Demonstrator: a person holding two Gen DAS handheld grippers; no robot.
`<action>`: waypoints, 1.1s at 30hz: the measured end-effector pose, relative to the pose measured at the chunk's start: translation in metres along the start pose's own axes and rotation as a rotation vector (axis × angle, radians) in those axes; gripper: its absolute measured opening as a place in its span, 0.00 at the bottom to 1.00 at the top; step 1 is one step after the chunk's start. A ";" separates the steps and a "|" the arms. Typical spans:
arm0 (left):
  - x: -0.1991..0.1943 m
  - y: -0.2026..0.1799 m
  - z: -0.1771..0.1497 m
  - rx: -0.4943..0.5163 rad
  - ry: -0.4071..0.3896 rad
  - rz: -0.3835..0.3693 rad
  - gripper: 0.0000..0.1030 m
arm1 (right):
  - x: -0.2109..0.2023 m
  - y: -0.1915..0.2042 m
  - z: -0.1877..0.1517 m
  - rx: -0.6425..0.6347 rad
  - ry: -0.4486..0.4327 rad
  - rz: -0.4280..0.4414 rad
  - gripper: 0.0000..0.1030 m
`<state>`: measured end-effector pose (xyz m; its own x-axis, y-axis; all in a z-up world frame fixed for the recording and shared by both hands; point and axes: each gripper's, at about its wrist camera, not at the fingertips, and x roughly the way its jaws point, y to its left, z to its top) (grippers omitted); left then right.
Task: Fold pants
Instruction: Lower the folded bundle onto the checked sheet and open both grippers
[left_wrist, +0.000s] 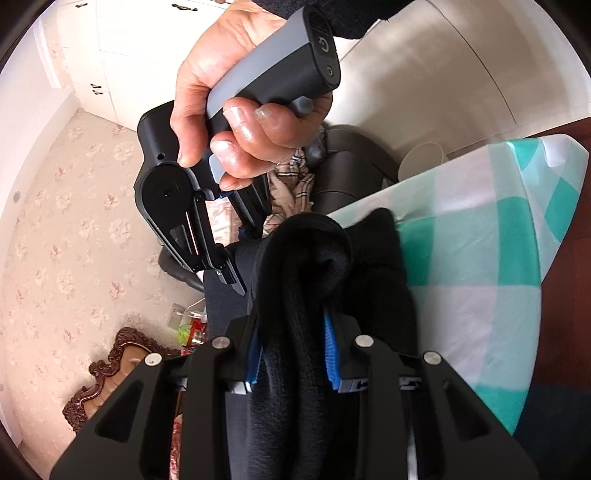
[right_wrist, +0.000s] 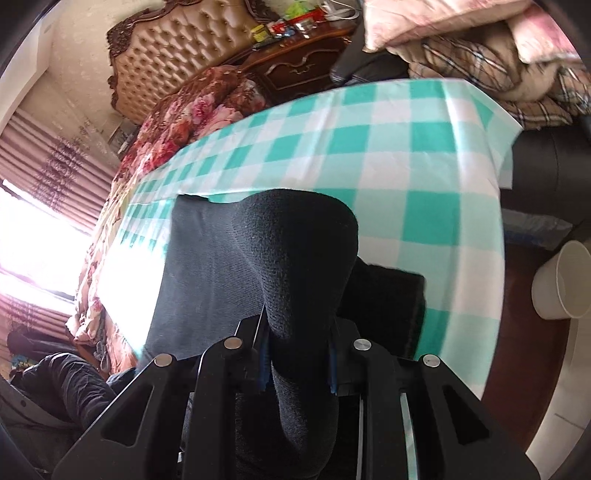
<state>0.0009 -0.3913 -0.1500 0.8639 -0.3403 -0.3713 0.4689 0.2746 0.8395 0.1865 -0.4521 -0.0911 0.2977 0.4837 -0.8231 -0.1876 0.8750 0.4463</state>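
The black pants (left_wrist: 295, 280) bunch up between the blue pads of my left gripper (left_wrist: 291, 350), which is shut on them and holds them above the table edge. My right gripper (left_wrist: 236, 273) shows in the left wrist view, held by a hand, its fingers down at the same cloth. In the right wrist view my right gripper (right_wrist: 297, 362) is shut on a thick fold of the pants (right_wrist: 295, 251). The rest of the pants drapes over the teal-checked tablecloth (right_wrist: 406, 155).
A white bucket (right_wrist: 565, 280) stands on the floor right of the table. A dark chair with plaid cloth (right_wrist: 480, 66) is behind the table. A bed with a floral cover (right_wrist: 192, 114) and tufted headboard lies at the left.
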 end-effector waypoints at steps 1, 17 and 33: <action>-0.001 -0.009 0.001 -0.005 0.000 -0.010 0.35 | 0.005 -0.004 -0.003 -0.004 -0.002 -0.023 0.24; 0.086 0.229 -0.088 -0.921 0.017 -0.567 0.32 | -0.059 0.057 -0.083 -0.007 -0.376 -0.305 0.46; 0.243 0.190 -0.064 -1.018 0.264 -0.901 0.16 | 0.001 0.041 -0.128 0.088 -0.329 -0.433 0.49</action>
<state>0.3120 -0.3640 -0.1058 0.1498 -0.6021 -0.7842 0.7056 0.6207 -0.3419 0.0594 -0.4187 -0.1192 0.6096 0.0484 -0.7912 0.0915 0.9872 0.1309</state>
